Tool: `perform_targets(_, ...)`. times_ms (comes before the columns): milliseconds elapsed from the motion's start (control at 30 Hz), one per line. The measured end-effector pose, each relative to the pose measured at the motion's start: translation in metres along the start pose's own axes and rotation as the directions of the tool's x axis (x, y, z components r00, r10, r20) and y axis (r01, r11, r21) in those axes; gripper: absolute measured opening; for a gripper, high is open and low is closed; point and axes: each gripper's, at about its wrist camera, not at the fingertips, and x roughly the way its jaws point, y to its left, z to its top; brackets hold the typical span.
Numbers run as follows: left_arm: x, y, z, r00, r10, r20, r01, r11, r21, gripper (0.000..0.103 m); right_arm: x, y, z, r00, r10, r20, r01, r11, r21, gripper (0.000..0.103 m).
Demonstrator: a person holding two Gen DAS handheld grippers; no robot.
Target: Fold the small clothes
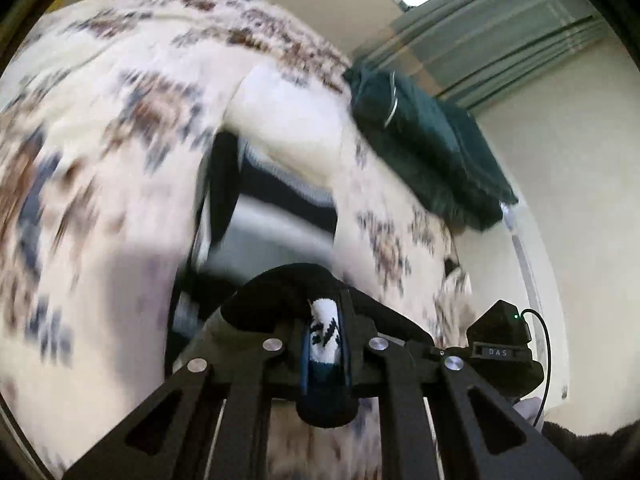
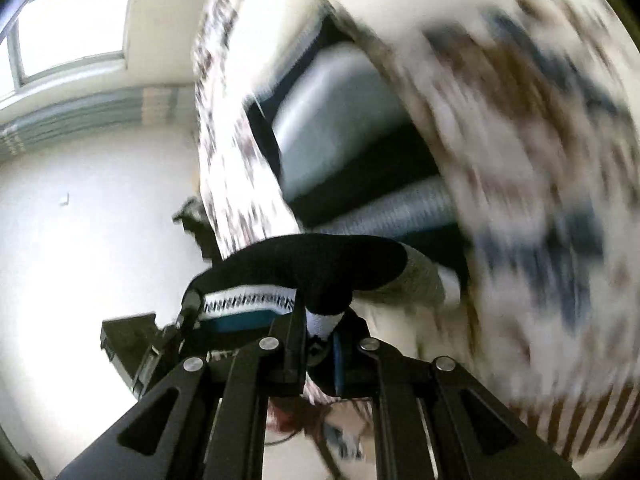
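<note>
A small black sock with a white patterned band and teal stripe is held up between both grippers. My left gripper [image 1: 326,344] is shut on the sock [image 1: 280,296] at its banded end. My right gripper [image 2: 320,332] is shut on the same sock [image 2: 320,264], whose black body arches across in front of the fingers. The left gripper also shows in the right wrist view [image 2: 188,312], clamping the sock's banded cuff. Both views are tilted and motion-blurred. A grey and black striped garment [image 1: 280,208] lies on the bed beyond the sock.
A cream bedspread [image 1: 100,160] with brown and blue patterns fills the background. A dark green folded cloth [image 1: 424,144] lies at its far edge. White walls [image 2: 80,220], a window [image 2: 72,16] and green curtains [image 1: 500,36] are behind. The right gripper's body [image 1: 500,340] shows at lower right.
</note>
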Motion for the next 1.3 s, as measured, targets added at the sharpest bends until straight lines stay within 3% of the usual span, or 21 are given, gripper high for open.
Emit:
perform_targets(133, 0.044, 0.014, 0.069, 0.999, 0.005, 0.036, -0.005, 1.0, -0.005, 0.009, 0.019, 0.03, 0.087, 0.998, -0.016, 0.068, 0.019, 0.999, -0.034, 0.01)
perform_targets(333, 0.128, 0.048, 0.14, 0.998, 0.045, -0.036, -0.046, 0.998, -0.043, 0.017, 0.059, 0.049, 0.207, 0.993, -0.078, 0.088, 0.077, 0.997, 0.012, 0.01)
perform_targets(367, 0.137, 0.054, 0.147, 0.998, 0.041, -0.042, -0.043, 0.998, -0.051, 0.032, 0.062, 0.045, 0.22, 0.994, -0.072, 0.088, 0.069, 0.997, 0.032, 0.011)
perform_targets(400, 0.142, 0.058, 0.152, 0.998, 0.044, -0.038, -0.046, 0.997, -0.062, 0.056, 0.067, 0.044, 0.232, 0.993, -0.073, 0.089, 0.069, 0.997, 0.045, 0.014)
perform_targets(433, 0.145, 0.062, 0.156, 0.998, 0.049, -0.025, -0.051, 0.996, -0.072, 0.069, 0.071, 0.043, 0.238, 0.993, -0.082, 0.085, 0.078, 0.996, 0.05, 0.015)
perform_targets(467, 0.143, 0.064, 0.16, 0.999, 0.046, -0.012, -0.047, 0.996, -0.08, 0.075, 0.075, 0.044, 0.245, 0.994, -0.084, 0.076, 0.081, 0.995, 0.052, 0.02)
perform_targets(500, 0.141, 0.066, 0.163, 0.999, 0.04, 0.004, -0.039, 0.995, -0.091, 0.075, 0.075, 0.045, 0.25, 0.994, -0.081, 0.074, 0.077, 0.996, 0.045, 0.027)
perform_targets(567, 0.133, 0.071, 0.166, 0.999, 0.025, 0.023, -0.022, 0.993, -0.116, 0.075, 0.07, 0.047, 0.252, 0.99, -0.1, 0.096, 0.099, 0.995, 0.014, 0.063)
perform_targets(600, 0.125, 0.072, 0.165, 0.999, 0.028, 0.029, -0.025, 0.992, -0.122, 0.075, 0.065, 0.048, 0.253, 0.987, -0.117, 0.106, 0.118, 0.993, -0.003, 0.068)
perform_targets(733, 0.095, 0.078, 0.137, 0.998, 0.044, 0.047, -0.038, 0.991, -0.127, 0.076, 0.05, 0.037, 0.249, 0.977, -0.189, 0.098, 0.193, 0.98, -0.036, 0.069)
perform_targets(867, 0.064, 0.096, 0.074, 0.997, 0.076, 0.019, -0.071, 0.978, -0.198, 0.076, 0.042, 0.018, 0.244, 0.958, -0.281, 0.057, 0.285, 0.954, -0.089, 0.079)
perform_targets(933, 0.052, 0.107, 0.036, 0.997, 0.079, 0.003, -0.075, 0.961, -0.266, 0.076, 0.044, 0.007, 0.243, 0.952, -0.305, 0.016, 0.304, 0.945, -0.119, 0.079)
perform_targets(1000, 0.046, 0.116, -0.004, 0.998, 0.057, -0.009, -0.057, 0.934, -0.352, 0.076, 0.051, -0.008, 0.245, 0.947, -0.32, -0.04, 0.311, 0.939, -0.144, 0.08)
perform_targets(1133, 0.061, 0.126, -0.072, 0.999, -0.034, 0.016, 0.038, 0.873, -0.486, 0.078, 0.077, -0.028, 0.259, 0.961, -0.231, -0.153, 0.212, 0.969, -0.129, 0.086)
perform_targets(1200, 0.079, 0.13, -0.093, 0.994, -0.081, 0.074, 0.109, 0.84, -0.532, 0.078, 0.1, -0.037, 0.273, 0.962, -0.153, -0.225, 0.133, 0.986, -0.102, 0.087)
perform_targets(1300, 0.11, 0.137, -0.105, 0.98, -0.114, 0.164, 0.191, 0.781, -0.595, 0.079, 0.13, -0.048, 0.287, 0.944, -0.116, -0.31, 0.096, 0.992, -0.078, 0.087)
